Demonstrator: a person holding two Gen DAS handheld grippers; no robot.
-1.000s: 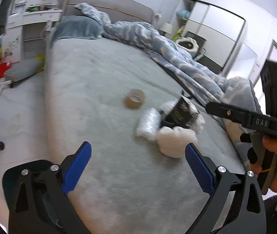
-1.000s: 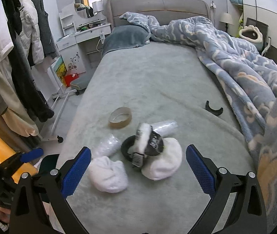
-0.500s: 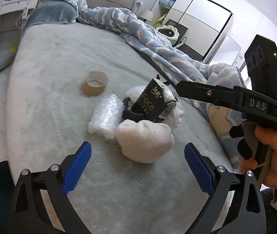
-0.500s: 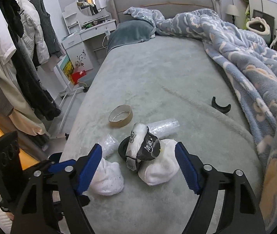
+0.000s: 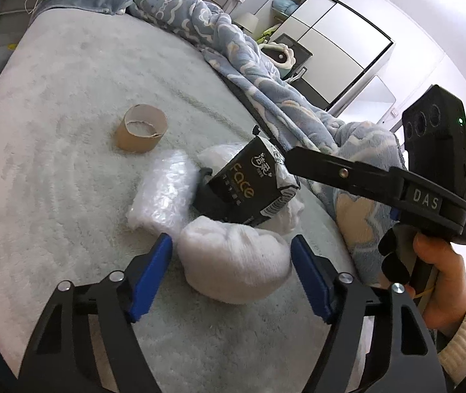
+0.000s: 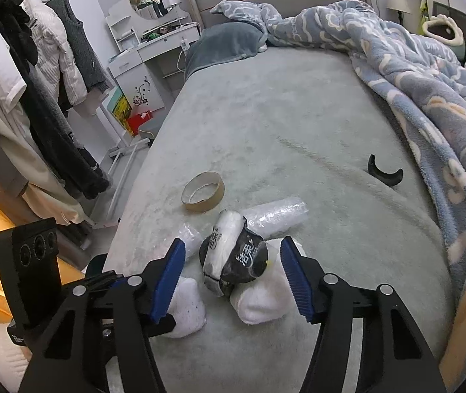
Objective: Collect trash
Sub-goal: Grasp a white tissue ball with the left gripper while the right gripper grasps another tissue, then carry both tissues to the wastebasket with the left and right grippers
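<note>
Both grippers have closed in on the upright-tilted tissue pack (image 5: 249, 186)

Pale grey-green bed cover (image 6: 298, 124) underfoot, blue blanket (image 6: 429, 75) patterned with cream clouds. A brown cardboard ring (image 5: 141, 128), white crumpled wads (image 5: 234, 263), clear bubbly wrap (image 5: 164, 193), and a black packet (image 5: 249, 186) with gold lettering. Blue pads (image 5: 152, 275) on black gripper arms.
</note>
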